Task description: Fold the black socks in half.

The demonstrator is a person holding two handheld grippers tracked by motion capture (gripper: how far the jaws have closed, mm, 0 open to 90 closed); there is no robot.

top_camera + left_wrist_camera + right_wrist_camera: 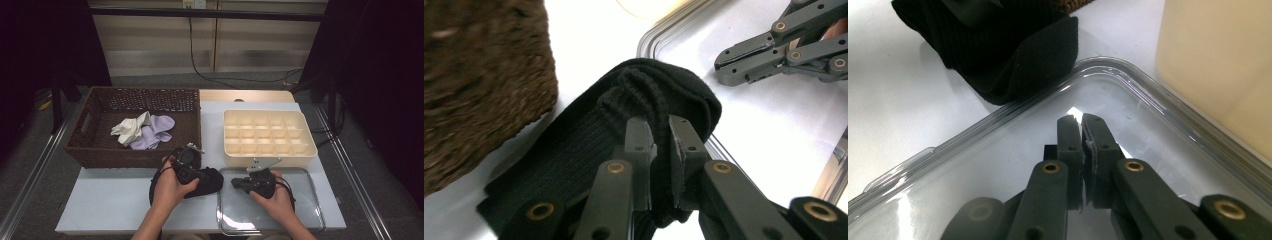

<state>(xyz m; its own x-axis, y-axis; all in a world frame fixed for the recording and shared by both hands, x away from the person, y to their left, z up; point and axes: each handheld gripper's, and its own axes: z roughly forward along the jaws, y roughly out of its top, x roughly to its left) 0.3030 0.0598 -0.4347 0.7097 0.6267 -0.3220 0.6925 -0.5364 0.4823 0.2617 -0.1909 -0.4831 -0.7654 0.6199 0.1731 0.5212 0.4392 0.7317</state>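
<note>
— Where is the black sock (624, 125) right now?

— On the counter (115, 200), near the front, just right of the wicker basket (100, 150), its toe end touching the left rim of the clear tray (305, 210).

— And the left tongs (661, 135)?

— Pinched on a fold of the sock.

— The right tongs (1082, 132)?

— Over the tray, jaws pressed together on nothing, pointing left at the sock. The cream divided box (310, 145) sits just beyond.
</note>
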